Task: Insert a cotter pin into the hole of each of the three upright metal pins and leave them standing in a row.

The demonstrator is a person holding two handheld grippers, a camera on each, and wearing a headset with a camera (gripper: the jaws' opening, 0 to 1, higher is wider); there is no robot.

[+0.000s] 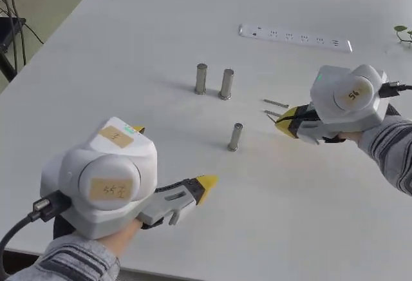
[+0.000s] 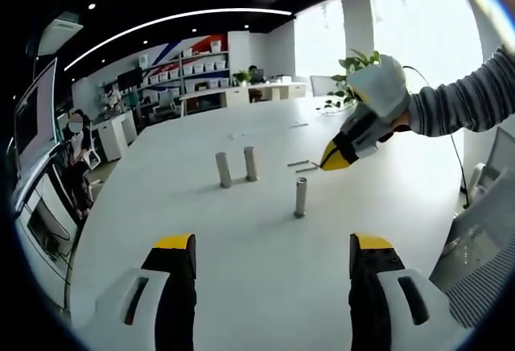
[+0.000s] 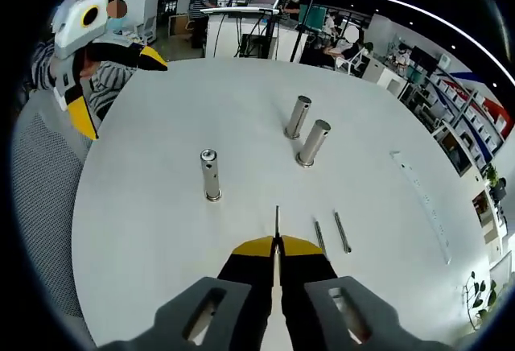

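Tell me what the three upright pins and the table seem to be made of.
The three upright pins look like metal, probably steel: grey, with bright streaks down their sides. The table has a white, matte top, perhaps laminate or painted board; only soft shadows show on it, so that is uncertain.

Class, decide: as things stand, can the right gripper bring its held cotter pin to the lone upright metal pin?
Probably yes: bare table lies between the right gripper, shut on a cotter pin, and the lone metal pin; nothing stands between them.
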